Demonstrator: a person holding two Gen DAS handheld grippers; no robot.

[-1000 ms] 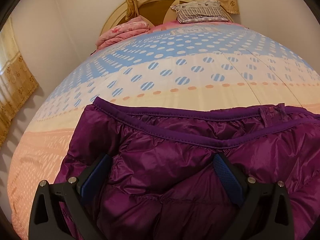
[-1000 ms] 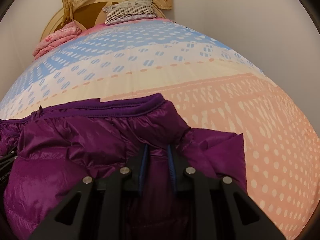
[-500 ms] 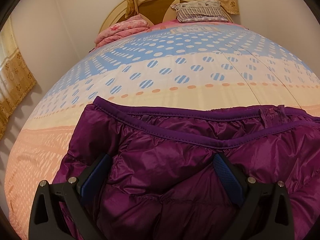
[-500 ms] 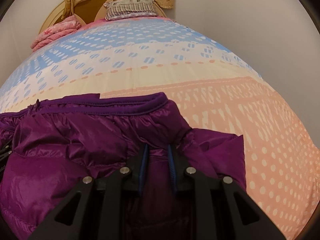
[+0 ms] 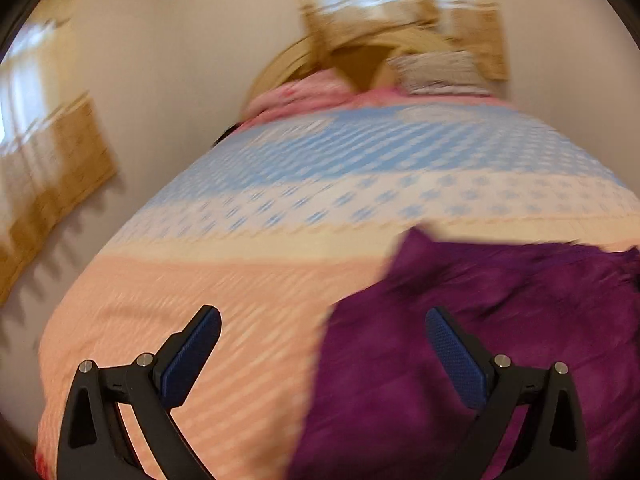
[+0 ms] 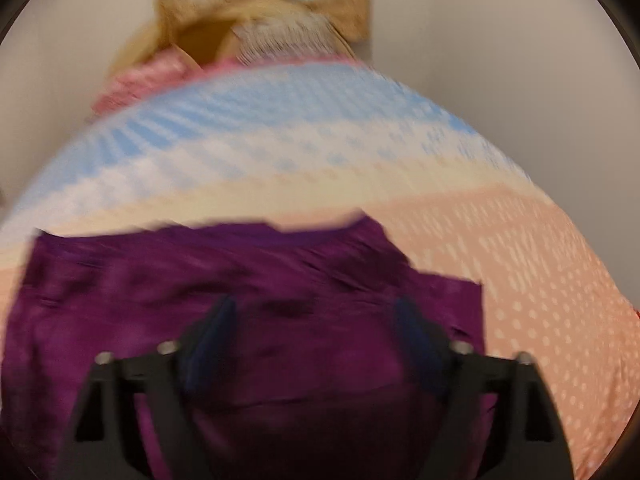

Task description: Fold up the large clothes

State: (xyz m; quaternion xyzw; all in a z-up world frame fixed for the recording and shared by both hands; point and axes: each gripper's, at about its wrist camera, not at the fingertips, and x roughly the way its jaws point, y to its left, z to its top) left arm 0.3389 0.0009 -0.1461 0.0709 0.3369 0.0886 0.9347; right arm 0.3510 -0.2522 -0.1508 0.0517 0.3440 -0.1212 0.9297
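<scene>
Purple puffer jacket (image 5: 472, 360) fills the lower right of the left wrist view, lying on the patterned bedspread (image 5: 248, 300) with its long axis running across the bed, side to side. The left gripper (image 5: 322, 356) stands wide open with nothing pinched; its left pad is over bare peach bedspread, its right pad over the jacket's near-left edge. So the garment lies to this gripper's right, and the gripper straddles its border, not its body. The view is blurred, so seams cannot be made out.

From the right wrist view, the jacket (image 6: 248, 300) lies straight ahead and beneath the right gripper (image 6: 316, 320). Those jaws have just been opening and now stand spread, with cloth showing between them but neither pad pressing on it. A squared flap reaches out toward the peach bedspread (image 6: 560, 280) on the right. By my judgement the right hand is better centred over the garment; the left would have to shift rightward to catch an edge.
</scene>
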